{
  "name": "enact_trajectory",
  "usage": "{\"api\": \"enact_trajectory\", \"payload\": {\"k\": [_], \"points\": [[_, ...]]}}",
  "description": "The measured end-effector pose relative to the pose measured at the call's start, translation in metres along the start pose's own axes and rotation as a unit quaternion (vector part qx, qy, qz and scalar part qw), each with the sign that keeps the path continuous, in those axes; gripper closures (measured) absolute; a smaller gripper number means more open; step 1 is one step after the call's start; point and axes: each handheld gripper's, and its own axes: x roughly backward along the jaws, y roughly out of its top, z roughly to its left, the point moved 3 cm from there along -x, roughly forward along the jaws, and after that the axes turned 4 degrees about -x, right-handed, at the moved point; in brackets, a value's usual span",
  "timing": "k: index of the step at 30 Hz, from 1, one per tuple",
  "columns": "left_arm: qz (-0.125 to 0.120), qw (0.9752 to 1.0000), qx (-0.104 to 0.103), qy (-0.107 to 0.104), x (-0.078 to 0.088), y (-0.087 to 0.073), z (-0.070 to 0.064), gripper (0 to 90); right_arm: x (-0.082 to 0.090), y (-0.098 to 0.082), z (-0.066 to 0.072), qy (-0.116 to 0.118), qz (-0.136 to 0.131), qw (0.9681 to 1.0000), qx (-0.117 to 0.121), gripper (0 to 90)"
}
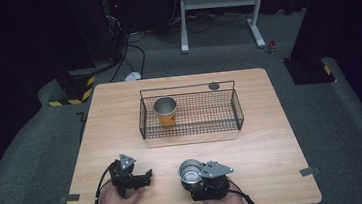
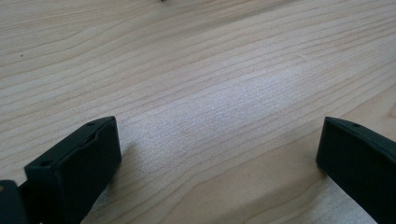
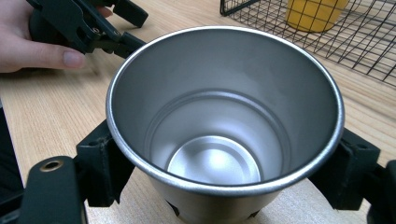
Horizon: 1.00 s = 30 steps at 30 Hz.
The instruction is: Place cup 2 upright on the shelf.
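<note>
A silver metal cup (image 1: 191,172) stands upright near the table's front edge, and my right gripper (image 1: 194,177) is shut on it. In the right gripper view the cup (image 3: 224,121) sits between the two black jaws, which press its sides. An orange cup (image 1: 165,111) with a metal rim stands upright in the left part of a black wire basket (image 1: 237,107) at mid-table; it also appears as the orange cup (image 3: 315,14). My left gripper (image 1: 148,177) rests on the table at front left, open, with bare wood between its jaws (image 2: 219,154).
The wooden table (image 1: 268,144) has bare room to the right and in front of the basket. A small dark disc (image 1: 213,86) lies behind the basket. Beyond the table are grey carpet, a white frame (image 1: 219,0) and cables.
</note>
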Motion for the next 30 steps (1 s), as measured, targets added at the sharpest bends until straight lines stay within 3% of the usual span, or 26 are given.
{"api": "enact_trajectory", "payload": {"k": [30], "points": [[0.000,1.0000,0.000,0.000,0.000,0.000,0.000,0.3,0.011,0.000,-0.016,-0.037,-0.015,0.9991,-0.011,18.2]]}}
